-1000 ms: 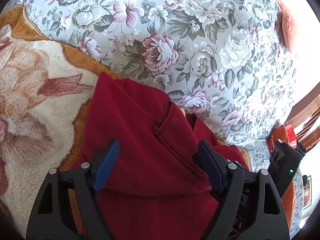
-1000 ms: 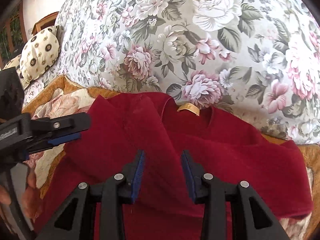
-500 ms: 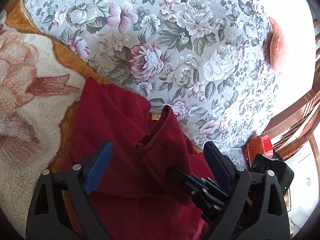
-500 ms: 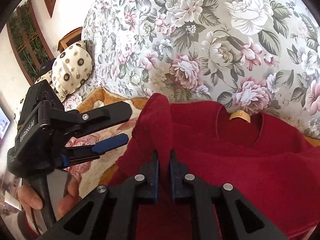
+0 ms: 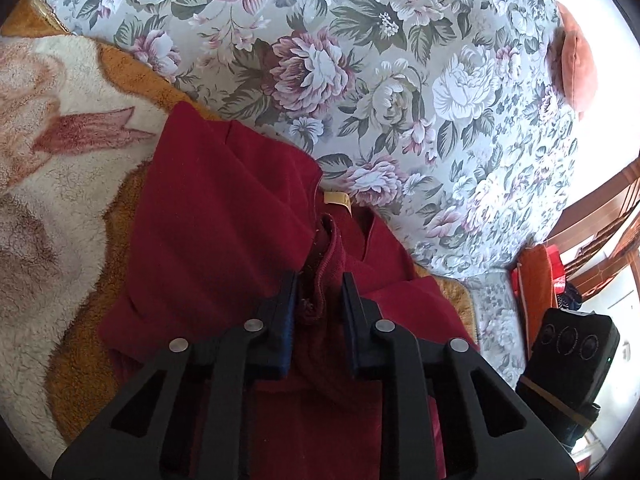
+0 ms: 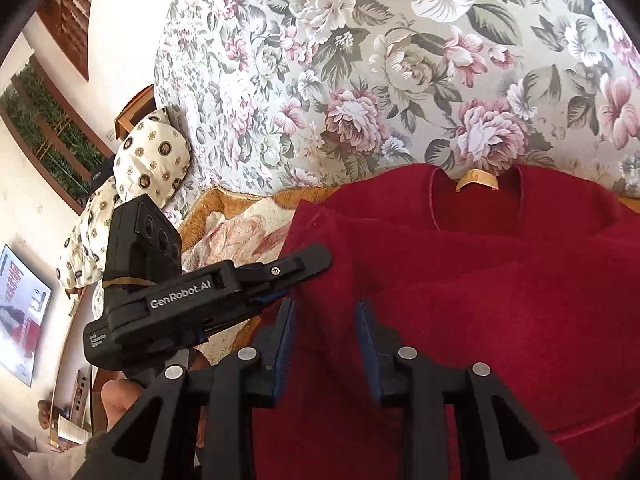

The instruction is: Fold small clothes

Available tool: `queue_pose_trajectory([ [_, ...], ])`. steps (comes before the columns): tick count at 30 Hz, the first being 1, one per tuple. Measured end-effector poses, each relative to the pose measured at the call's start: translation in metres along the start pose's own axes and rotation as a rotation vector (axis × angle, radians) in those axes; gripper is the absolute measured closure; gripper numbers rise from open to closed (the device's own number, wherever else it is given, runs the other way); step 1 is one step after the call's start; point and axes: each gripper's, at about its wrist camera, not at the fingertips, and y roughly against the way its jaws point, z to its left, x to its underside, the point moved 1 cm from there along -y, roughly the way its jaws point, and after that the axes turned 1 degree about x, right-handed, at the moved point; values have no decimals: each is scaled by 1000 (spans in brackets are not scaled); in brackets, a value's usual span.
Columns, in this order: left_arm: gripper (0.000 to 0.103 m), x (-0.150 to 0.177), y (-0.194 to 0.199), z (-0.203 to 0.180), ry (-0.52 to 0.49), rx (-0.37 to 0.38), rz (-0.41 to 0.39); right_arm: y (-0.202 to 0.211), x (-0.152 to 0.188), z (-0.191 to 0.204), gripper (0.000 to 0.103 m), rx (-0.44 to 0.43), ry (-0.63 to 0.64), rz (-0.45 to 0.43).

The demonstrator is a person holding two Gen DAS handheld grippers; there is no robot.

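1. The red top [image 5: 224,216] lies on a fuzzy blanket [image 5: 52,200] on the flowery bed [image 5: 400,80].
2. It looks soft and floppy, so grab it by an edge or seam.
3. The left gripper [image 5: 319,296] pinches a bunched cuff between its fingers.
4. The right gripper [image 6: 325,312] has its fingers apart, with cloth between them, not squeezed.

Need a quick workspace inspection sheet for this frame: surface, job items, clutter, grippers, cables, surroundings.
Surface: fleece blanket on floral bedspread.
Job's things: red garment lying collar-up, tan neck label showing, one side folded inward.
Clutter: nothing seen.
Grippers: left gripper narrowed around a bunched red fold; right gripper open over the garment.
Cables: nothing seen.
Surroundings: patterned pillow, orange cushion, wooden furniture.
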Motion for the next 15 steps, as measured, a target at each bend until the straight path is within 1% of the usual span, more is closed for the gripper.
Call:
queue_pose_trajectory([
  [1, 88, 0, 2, 0, -3, -20, -3, 10, 2, -2, 73, 27, 11, -5],
  [2, 89, 0, 6, -1, -4, -53, -7, 21, 3, -5, 73, 57, 18, -23],
  [3, 89, -1, 9, 0, -2, -68, -12, 35, 5, -9, 73, 96, 23, -49],
  [5, 90, -4, 20, 1, 3, -70, -39, 69, 7, -25, 73, 208, 22, -118],
  [7, 90, -10, 33, -1, -11, -83, -80, 103, 6, -47, 73, 345, -15, -189],
  [9, 90, -15, 43, -3, -24, -82, -113, 126, 3, -67, 71, 406, -65, -224],
  [11, 90, -18, 47, -3, -27, -82, -133, 134, 1, -90, 61, 496, -126, -199],
  [12, 90, -20, 48, -2, -25, -82, -140, 132, 0, -99, 60, 523, -147, -173],
  [15, 90, -27, 54, -1, -16, -56, -156, 120, 2, -120, 60, 549, -189, -120],
])
